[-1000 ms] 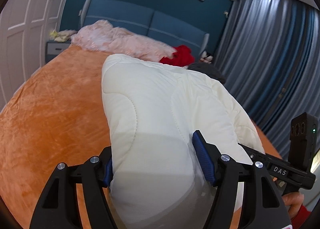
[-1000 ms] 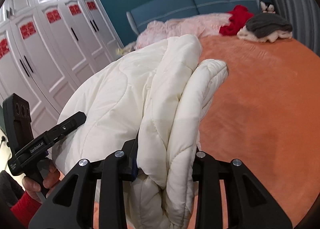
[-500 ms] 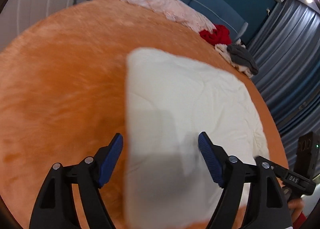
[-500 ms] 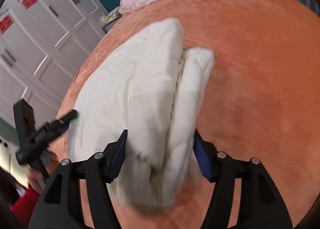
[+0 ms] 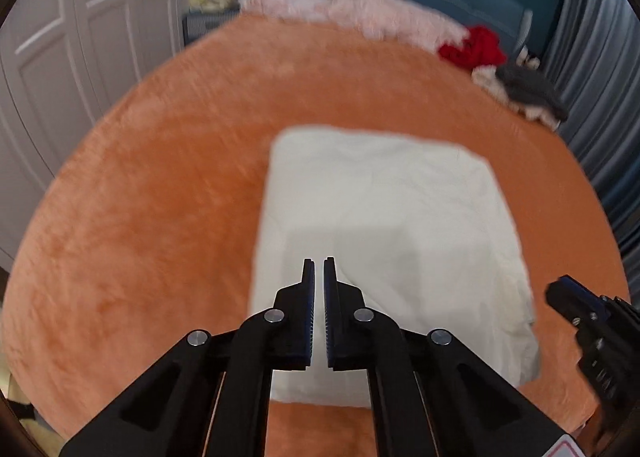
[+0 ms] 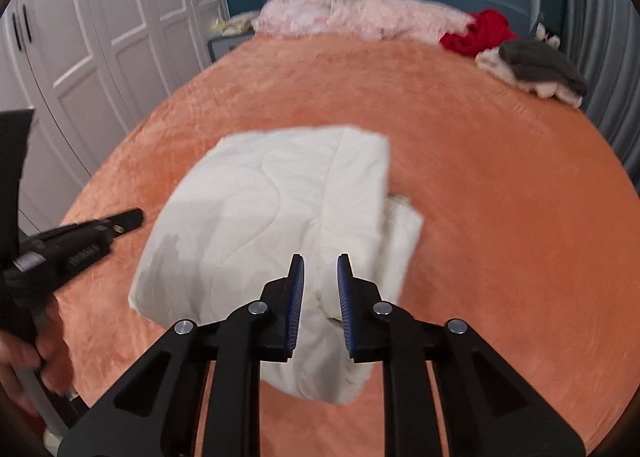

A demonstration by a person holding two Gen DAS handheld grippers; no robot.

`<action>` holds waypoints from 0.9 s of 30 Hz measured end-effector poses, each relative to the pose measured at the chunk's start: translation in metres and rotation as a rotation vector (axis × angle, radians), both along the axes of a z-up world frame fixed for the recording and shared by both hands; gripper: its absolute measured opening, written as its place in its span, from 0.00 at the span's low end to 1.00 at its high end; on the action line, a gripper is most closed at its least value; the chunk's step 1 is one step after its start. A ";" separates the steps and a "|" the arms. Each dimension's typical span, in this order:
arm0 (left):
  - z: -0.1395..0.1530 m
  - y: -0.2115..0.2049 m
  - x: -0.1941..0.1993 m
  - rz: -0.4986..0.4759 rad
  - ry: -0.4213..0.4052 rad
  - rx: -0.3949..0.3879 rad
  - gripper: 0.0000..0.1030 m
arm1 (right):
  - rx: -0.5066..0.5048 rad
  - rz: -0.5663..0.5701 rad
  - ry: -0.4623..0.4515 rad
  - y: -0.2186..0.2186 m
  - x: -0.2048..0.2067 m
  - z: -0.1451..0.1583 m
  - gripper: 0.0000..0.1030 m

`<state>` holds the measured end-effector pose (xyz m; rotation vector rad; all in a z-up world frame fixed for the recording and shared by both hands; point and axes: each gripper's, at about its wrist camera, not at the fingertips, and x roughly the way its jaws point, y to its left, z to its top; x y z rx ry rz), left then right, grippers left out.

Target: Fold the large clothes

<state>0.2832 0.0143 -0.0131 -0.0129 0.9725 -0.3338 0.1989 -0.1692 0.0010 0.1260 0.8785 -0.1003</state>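
Note:
A cream quilted garment [image 5: 384, 233] lies folded into a thick rectangle on the orange bed cover; it also shows in the right wrist view [image 6: 280, 225]. My left gripper [image 5: 319, 269] hovers above its near edge with the jaws nearly touching and nothing between them. My right gripper [image 6: 320, 269] hovers above the garment's near right corner with a narrow gap between the jaws, holding nothing. The right gripper's tip shows at the right edge of the left wrist view [image 5: 580, 309]. The left gripper shows at the left of the right wrist view [image 6: 80, 237].
The orange bed cover [image 5: 160, 197] spreads all around the garment. At the headboard lie a pink fluffy blanket [image 6: 360, 13], a red garment [image 6: 480, 33] and a grey and cream pile [image 6: 536, 69]. White wardrobes [image 6: 100, 37] stand left, grey curtains [image 5: 600, 97] right.
Both grippers let go of the cream garment, which dropped onto the bed as a folded rectangle. Both grippers pulled back and up, and their jaws closed in empty.

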 end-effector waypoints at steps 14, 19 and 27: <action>-0.065 -0.034 0.014 -0.020 0.063 0.140 0.01 | 0.059 -0.067 0.179 -0.019 0.036 -0.087 0.16; -0.074 -0.040 0.014 -0.017 0.051 0.160 0.00 | 0.056 -0.064 0.182 -0.017 0.041 -0.095 0.16; -0.079 -0.052 0.009 -0.016 -0.003 0.238 0.00 | 0.052 -0.074 0.181 -0.016 0.046 -0.101 0.17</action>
